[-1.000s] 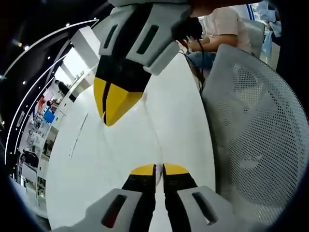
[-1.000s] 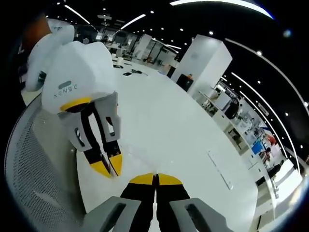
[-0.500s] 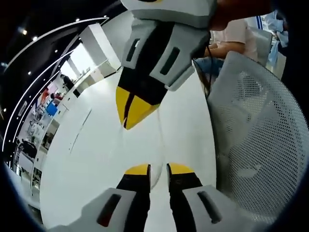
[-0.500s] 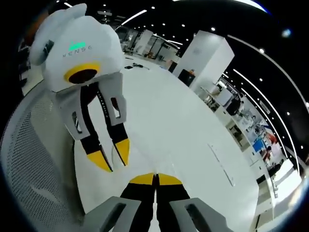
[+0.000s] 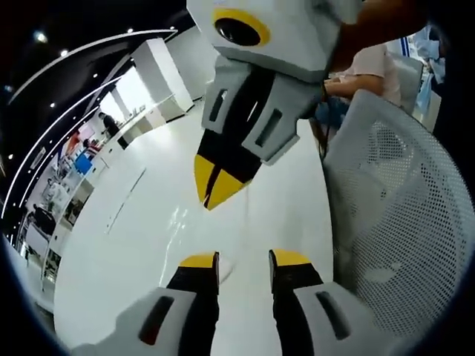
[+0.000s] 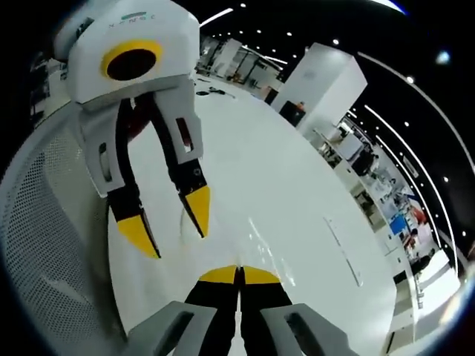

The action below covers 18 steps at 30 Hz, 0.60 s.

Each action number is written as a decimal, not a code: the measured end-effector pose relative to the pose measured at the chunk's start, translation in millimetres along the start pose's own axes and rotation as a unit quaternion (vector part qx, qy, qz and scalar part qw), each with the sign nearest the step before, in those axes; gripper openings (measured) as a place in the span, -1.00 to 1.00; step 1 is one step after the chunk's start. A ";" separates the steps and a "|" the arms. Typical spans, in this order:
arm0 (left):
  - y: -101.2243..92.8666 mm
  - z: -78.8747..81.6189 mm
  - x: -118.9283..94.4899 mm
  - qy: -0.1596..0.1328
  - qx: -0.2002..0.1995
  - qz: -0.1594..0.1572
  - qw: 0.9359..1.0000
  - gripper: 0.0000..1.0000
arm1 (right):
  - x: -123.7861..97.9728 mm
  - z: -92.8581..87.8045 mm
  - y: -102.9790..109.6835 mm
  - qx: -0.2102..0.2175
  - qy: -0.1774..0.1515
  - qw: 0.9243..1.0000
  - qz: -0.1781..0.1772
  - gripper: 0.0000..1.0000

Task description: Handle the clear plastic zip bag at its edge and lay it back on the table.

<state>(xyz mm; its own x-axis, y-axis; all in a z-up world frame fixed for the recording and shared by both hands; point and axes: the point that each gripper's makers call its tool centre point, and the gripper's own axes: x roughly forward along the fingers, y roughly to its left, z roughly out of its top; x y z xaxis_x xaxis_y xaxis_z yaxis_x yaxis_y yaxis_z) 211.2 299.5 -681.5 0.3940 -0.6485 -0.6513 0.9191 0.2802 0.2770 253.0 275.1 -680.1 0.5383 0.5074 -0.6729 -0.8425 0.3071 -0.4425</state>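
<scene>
Right gripper view: right gripper (image 6: 239,271) pinches the bag (image 6: 260,248) edge at 6 o'clock; left gripper (image 6: 171,222), jaws spread, has let go, so the limp film may fold or slip onto the counter (image 6: 252,170).

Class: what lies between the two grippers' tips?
The clear zip bag, held by the shut right gripper, over the table; left gripper view.

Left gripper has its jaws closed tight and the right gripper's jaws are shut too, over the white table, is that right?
Not quite. The left gripper has its jaws open, with a plain gap between the yellow tips, as the left gripper view shows. The right gripper does have its jaws shut over the white table.
</scene>
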 end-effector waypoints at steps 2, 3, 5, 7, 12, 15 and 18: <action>0.6 0.1 -1.6 -0.004 -0.002 0.001 1.000 -0.49 | 1.6 -2.7 -0.6 -0.003 0.006 1.000 -0.001 -1.00; 1.0 0.4 -2.4 -0.008 -0.004 0.002 1.000 -0.49 | 1.9 -3.3 -0.9 -0.001 0.007 1.000 -0.001 -1.00; 1.1 2.6 -4.0 -0.022 -0.027 -0.001 0.999 -0.44 | 1.6 -4.7 -1.3 0.002 0.010 1.000 -0.001 -1.00; 2.1 3.8 -5.3 -0.031 -0.045 -0.001 0.999 -0.37 | 4.6 -8.5 -1.8 -0.001 0.014 1.000 0.000 -1.00; 6.5 0.0 -10.1 -0.037 -0.059 0.007 0.998 -0.33 | 10.9 -14.6 -4.4 0.000 0.024 1.000 0.001 -1.00; 6.6 -2.8 -12.7 -0.039 -0.065 0.011 0.997 -0.31 | 14.4 -17.6 -6.4 -0.001 0.027 1.000 -0.001 -1.00; 7.9 -5.8 -15.6 -0.039 -0.072 0.015 0.997 -0.32 | 17.4 -19.3 -9.6 -0.004 0.028 1.000 -0.005 -1.00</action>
<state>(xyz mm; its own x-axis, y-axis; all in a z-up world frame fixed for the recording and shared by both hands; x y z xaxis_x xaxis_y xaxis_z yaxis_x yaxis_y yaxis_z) 212.4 315.9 -673.3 0.4258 -0.6897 -0.5856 0.8990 0.3956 0.1878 270.8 265.5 -698.9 0.5467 0.4593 -0.7001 -0.8373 0.3050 -0.4538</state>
